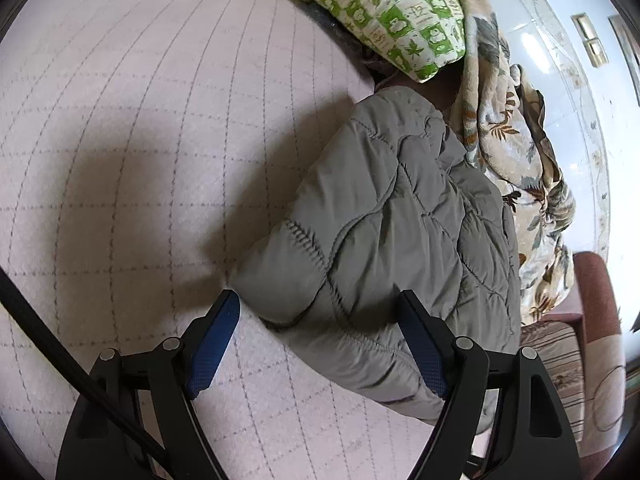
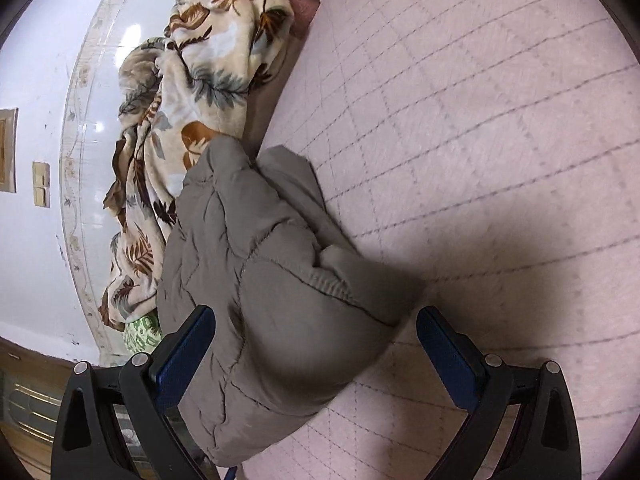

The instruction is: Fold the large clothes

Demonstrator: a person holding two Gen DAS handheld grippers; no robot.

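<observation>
A grey quilted padded jacket [image 1: 400,216] lies bundled on the pink checked bed cover [image 1: 140,120]. It also shows in the right wrist view [image 2: 260,280]. My left gripper [image 1: 320,304] is open, its blue-padded fingers [image 1: 216,340] straddling the jacket's near edge without closing on it. My right gripper [image 2: 316,320] is open too, with its fingers [image 2: 448,352] spread either side of the jacket's rounded fold. The pink cover also shows in the right wrist view [image 2: 480,120].
A beige leaf-print blanket [image 1: 520,184] is heaped beside the jacket against the white wall, also in the right wrist view [image 2: 192,92]. A green-and-white patterned pillow [image 1: 384,12] lies beyond. A striped brown cushion [image 1: 560,356] sits at the bed's edge.
</observation>
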